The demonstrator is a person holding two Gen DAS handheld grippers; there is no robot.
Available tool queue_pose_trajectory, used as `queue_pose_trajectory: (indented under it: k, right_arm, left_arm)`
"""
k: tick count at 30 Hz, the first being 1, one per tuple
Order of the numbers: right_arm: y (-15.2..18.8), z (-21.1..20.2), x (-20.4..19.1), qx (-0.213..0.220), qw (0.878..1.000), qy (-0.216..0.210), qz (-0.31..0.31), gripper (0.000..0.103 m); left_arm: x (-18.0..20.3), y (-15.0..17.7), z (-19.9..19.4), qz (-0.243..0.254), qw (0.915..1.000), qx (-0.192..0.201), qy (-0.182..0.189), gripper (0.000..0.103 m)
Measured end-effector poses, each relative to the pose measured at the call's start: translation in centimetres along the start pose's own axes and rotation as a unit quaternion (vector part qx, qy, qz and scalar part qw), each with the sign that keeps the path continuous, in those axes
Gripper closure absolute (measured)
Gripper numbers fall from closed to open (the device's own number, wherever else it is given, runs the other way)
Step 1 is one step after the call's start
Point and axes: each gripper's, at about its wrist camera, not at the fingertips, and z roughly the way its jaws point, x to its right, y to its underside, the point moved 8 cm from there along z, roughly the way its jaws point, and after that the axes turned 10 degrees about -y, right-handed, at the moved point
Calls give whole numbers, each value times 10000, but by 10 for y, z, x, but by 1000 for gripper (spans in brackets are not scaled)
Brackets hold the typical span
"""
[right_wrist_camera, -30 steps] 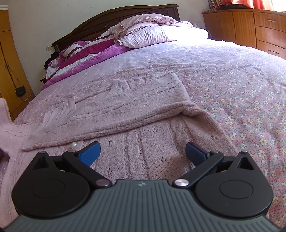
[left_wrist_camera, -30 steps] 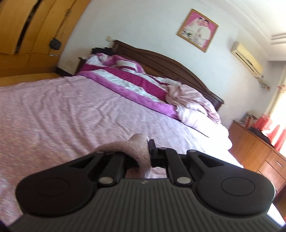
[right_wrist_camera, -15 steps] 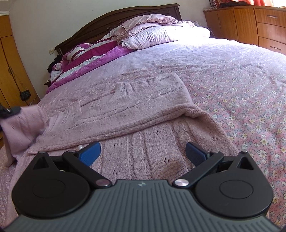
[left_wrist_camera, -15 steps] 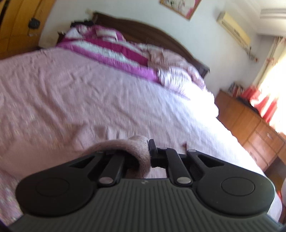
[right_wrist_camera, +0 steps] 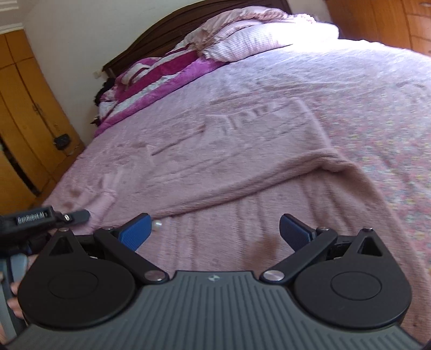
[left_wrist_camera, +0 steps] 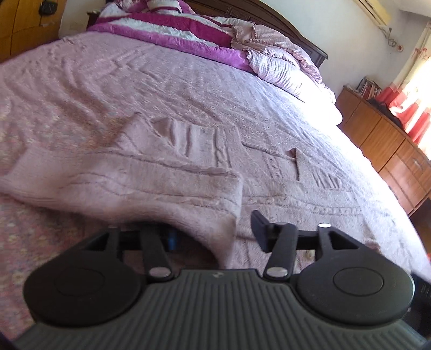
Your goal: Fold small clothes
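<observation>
The pink knitted sweater (left_wrist_camera: 167, 185) is lying spread on the bed (left_wrist_camera: 282, 107), over a floral pink bedspread (right_wrist_camera: 390, 129), with one sleeve lying folded across the body of the garment. The left gripper (left_wrist_camera: 212, 231) is hovering low over the sweater's near edge; its jaws are opening, and the sleeve cuff is draping between them, covering the left finger while the right finger (left_wrist_camera: 260, 227) is standing clear of the cloth. No pad is seen pressing on the knit. The right gripper (right_wrist_camera: 215, 233) is hanging just above the lower part of the sweater (right_wrist_camera: 242, 172), its blue-padded fingers (right_wrist_camera: 136, 233) standing wide apart with only the flat knit showing between them. A white button (right_wrist_camera: 157, 224) is showing just beside its left pad. At the left edge of the right wrist view, the left gripper (right_wrist_camera: 78, 216) is reaching toward the sleeve. A striped magenta quilt (left_wrist_camera: 175, 25) and pillows (right_wrist_camera: 256, 35) are lying at the headboard.
</observation>
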Motion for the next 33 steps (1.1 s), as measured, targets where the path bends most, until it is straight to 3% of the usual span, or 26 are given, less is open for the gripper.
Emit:
queue_pose_trajectory:
  k: [11, 18, 26, 29, 33]
  right_arm:
    - [-13, 48, -63, -490, 9955, -805, 80, 0]
    - [-8, 86, -118, -1001, 9853, -1370, -183, 2]
    - [3, 137, -147, -1727, 9759, -1285, -363, 31]
    - [3, 151, -154, -1870, 9734, -1219, -517, 48]
    - [-4, 158, -154, -1994, 9709, -1265, -403, 92]
  left_arm:
    - [-31, 21, -42, 171, 9985, 180, -491, 39]
    - [-51, 29, -51, 320, 9945, 253, -963, 39]
    - [-77, 29, -40, 23, 9922, 192, -1228, 39]
    - [-81, 27, -36, -19, 9916, 203, -1275, 39]
    - [-81, 27, -34, 12, 9911, 194, -1317, 39]
